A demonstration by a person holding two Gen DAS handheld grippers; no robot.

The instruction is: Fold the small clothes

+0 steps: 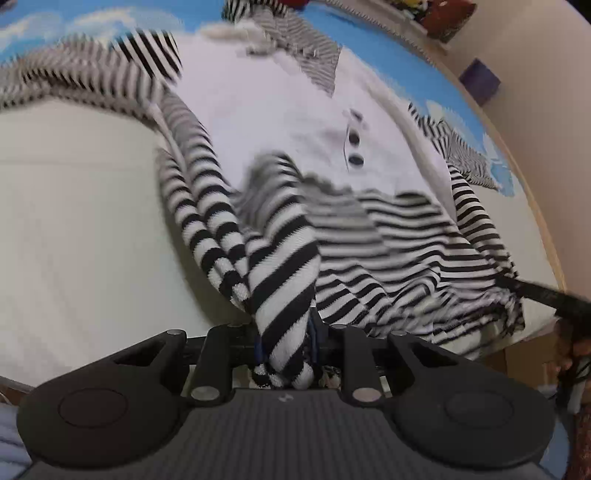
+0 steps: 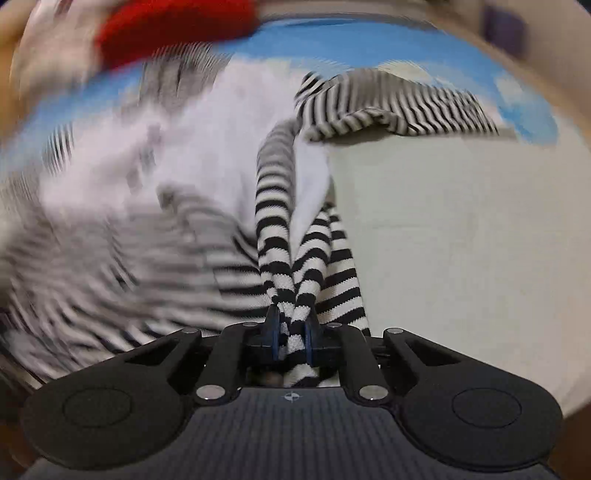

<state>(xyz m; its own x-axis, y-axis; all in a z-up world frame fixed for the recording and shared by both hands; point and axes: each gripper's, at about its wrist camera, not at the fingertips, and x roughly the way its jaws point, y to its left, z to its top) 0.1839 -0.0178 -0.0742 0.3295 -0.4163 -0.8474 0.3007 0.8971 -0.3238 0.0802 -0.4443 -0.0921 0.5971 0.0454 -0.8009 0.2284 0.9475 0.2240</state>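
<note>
A small garment (image 1: 280, 122) lies spread on a cream surface (image 1: 81, 221). Its body is white with two dark buttons, and its sleeves and hem are black-and-white striped. My left gripper (image 1: 286, 343) is shut on a bunched striped fold of the hem, which is lifted toward the camera. In the right wrist view, my right gripper (image 2: 291, 339) is shut on another striped bunch of the same garment (image 2: 207, 147), pinched between its blue pads; this view is blurred on the left. A striped sleeve (image 2: 399, 107) lies folded at the far right.
A blue cloth with white clouds (image 1: 373, 48) covers the far end of the surface. A purple box (image 1: 480, 81) stands by the beige wall. Something red (image 2: 173, 29) sits at the far end. A black bar (image 1: 546, 295) reaches the hem from the right.
</note>
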